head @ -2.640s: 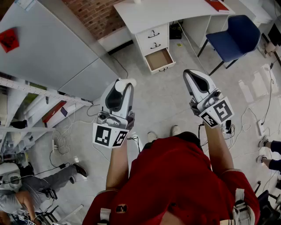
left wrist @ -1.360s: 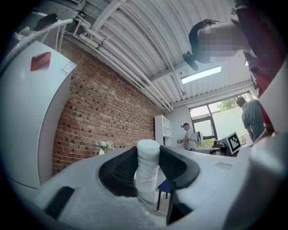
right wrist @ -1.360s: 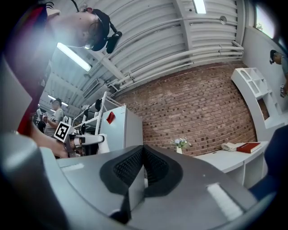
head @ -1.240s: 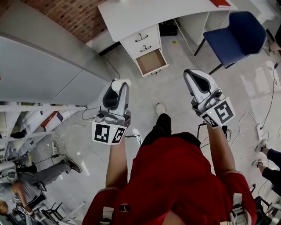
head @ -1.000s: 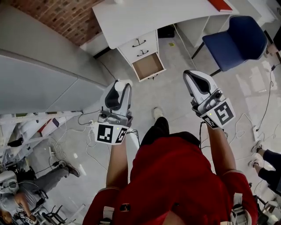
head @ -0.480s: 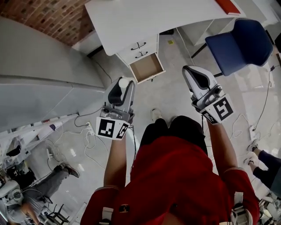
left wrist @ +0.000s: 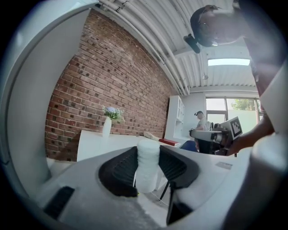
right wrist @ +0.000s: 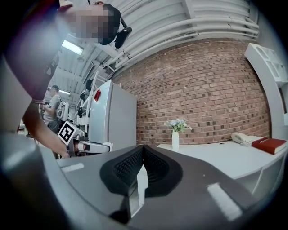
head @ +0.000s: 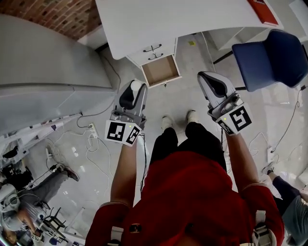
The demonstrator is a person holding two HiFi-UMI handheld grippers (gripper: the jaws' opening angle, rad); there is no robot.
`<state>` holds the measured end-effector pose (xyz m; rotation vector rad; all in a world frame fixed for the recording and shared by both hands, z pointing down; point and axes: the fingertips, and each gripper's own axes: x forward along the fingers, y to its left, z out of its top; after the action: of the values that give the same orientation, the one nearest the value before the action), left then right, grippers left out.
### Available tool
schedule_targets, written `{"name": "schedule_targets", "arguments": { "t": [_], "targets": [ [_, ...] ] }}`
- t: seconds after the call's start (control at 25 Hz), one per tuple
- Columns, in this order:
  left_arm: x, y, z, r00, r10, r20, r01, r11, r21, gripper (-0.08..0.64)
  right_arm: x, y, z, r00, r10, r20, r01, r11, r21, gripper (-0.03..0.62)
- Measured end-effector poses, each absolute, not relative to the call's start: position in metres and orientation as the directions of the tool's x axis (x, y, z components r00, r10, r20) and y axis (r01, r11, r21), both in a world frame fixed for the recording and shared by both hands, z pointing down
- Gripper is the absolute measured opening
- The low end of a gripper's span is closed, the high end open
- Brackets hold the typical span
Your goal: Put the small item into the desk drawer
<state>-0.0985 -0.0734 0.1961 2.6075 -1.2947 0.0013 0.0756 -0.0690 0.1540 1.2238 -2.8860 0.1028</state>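
Brick wall [head: 72, 14] up top in the head view, with a white worktop [head: 192, 19] against it and the bottom drawer [head: 161, 70] pulled out. No legible print anywhere: just square markers on the gripper cubes, and the red book [head: 263, 10] cover is unreadable. Left hand-held gripper [head: 136, 87] pinches the small white item [left wrist: 147, 164], a ridged cylinder, at its tips; it's over the floor, just short of the drawer. Right hand-held gripper [head: 204, 77] has its jaws pressed together, nothing between. Only the gripper views show the vase of flowers [right wrist: 175, 140] on the worktop. Only the head view shows the drawer's open top.
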Motion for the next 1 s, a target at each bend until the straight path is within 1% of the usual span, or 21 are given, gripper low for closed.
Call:
{"name": "schedule_targets", "arguments": {
  "t": [0.32,0.52,0.72,1.0],
  "targets": [
    [-0.056,-0.096,0.228,0.528,-0.834,0.158,-0.844,-0.495,0.208,0.143,0.107,-0.1,0.191,-0.784,-0.62,0.027,-0.62,0.78,-0.082,0.008],
    [-0.057,-0.123,0.256,0.507,-0.839,0.197,-0.853,-0.455,0.256,0.143,0.107,-0.133,0.223,-0.805,-0.588,0.079,-0.593,0.801,-0.083,0.008],
    [-0.065,-0.142,0.308,0.505,-0.826,0.249,-0.856,-0.444,0.263,0.143,0.102,-0.156,0.272,-0.811,-0.573,0.117,-0.582,0.81,-0.074,0.008],
    [-0.087,-0.164,0.408,0.503,-0.806,0.313,-0.859,-0.428,0.28,0.143,0.083,-0.174,0.367,-0.815,-0.55,0.184,-0.567,0.822,-0.055,0.006]
  ]
}}
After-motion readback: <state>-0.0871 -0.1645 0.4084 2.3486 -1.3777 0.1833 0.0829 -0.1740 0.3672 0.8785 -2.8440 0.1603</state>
